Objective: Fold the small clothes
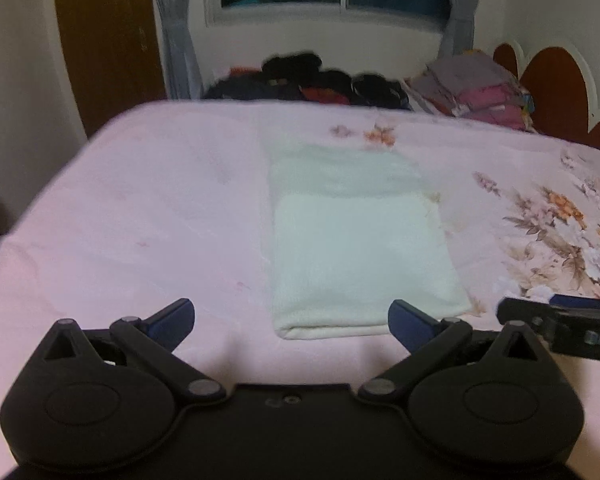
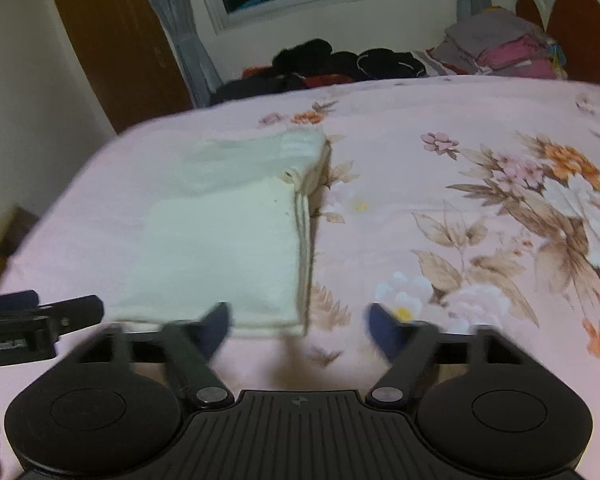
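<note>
A folded white cloth [image 1: 356, 248] lies flat on the pink flowered bedsheet [image 1: 140, 208], its folded edge towards me. My left gripper [image 1: 292, 322] hovers in front of that edge, open wide, with nothing between its blue pads. In the right wrist view the same cloth [image 2: 220, 248] shows its stacked layers along its right side. My right gripper [image 2: 298, 330] stands open just before the cloth's near right corner, blurred, and nothing is held in it. Each gripper shows at the edge of the other's view: the right gripper [image 1: 560, 320], the left gripper [image 2: 40, 320].
A heap of dark clothes [image 1: 308, 80] lies at the far edge of the bed under the window. A stack of folded pink and grey clothes [image 1: 480, 88] sits by the red headboard [image 1: 552, 80]. A brown door [image 1: 104, 40] stands at the left.
</note>
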A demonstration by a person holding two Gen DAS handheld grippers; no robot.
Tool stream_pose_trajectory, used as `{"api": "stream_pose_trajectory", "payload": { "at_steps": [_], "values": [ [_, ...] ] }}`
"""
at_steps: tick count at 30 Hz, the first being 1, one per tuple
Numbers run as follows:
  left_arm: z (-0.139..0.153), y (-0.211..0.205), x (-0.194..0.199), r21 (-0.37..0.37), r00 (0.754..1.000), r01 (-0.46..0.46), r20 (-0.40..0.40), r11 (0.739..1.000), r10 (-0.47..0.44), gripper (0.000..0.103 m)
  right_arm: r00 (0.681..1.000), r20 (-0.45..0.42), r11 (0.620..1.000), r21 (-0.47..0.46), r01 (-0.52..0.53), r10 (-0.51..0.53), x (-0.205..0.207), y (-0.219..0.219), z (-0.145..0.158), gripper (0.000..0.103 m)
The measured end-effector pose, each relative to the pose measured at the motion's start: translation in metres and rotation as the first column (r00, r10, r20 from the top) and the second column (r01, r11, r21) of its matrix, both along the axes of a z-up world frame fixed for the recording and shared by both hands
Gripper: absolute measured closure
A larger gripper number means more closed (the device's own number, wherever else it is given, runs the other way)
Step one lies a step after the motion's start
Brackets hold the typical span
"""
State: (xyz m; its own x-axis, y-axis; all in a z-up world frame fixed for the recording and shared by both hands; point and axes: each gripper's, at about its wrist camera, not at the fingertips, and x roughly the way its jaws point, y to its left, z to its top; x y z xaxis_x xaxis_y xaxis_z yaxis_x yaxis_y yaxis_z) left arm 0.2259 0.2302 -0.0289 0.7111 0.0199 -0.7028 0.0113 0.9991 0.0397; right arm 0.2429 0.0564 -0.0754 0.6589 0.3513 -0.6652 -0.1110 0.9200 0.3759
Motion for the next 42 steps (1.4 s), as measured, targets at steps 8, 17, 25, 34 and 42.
{"api": "stream_pose_trajectory", "payload": {
  "at_steps": [8, 17, 25, 34, 42],
  "values": [
    [0.05, -0.012, -0.077, -0.045, 0.995, -0.089, 0.045, 0.995, 0.091, 0.0, 0.997, 0.076, 0.997, -0.068, -0.02, 0.025, -0.091, -0.016, 0.067, 0.0],
    [0.089, -0.027, -0.155, -0.018, 0.984, -0.138, 0.109, 0.99, 0.139, 0.0, 0.971, 0.239, 0.993, -0.108, 0.054, -0.027, -0.188, -0.031, 0.132, 0.0],
    [0.104, -0.027, -0.195, -0.024, 0.976, -0.158, 0.148, 0.987, 0.16, 0.0, 0.951, 0.307, 0.991, -0.131, 0.023, 0.019, -0.235, -0.025, 0.15, 0.0],
    [0.117, -0.03, -0.217, -0.039, 0.97, -0.157, 0.18, 0.987, 0.161, 0.0, 0.941, 0.337, 0.991, -0.125, 0.037, 0.007, -0.257, -0.029, 0.155, 0.0],
    [0.116, -0.039, -0.218, -0.04, 0.971, -0.143, 0.187, 0.989, 0.148, 0.0, 0.94, 0.34, 0.992, -0.119, 0.04, 0.002, -0.266, -0.033, 0.156, 0.0]
  ]
}}
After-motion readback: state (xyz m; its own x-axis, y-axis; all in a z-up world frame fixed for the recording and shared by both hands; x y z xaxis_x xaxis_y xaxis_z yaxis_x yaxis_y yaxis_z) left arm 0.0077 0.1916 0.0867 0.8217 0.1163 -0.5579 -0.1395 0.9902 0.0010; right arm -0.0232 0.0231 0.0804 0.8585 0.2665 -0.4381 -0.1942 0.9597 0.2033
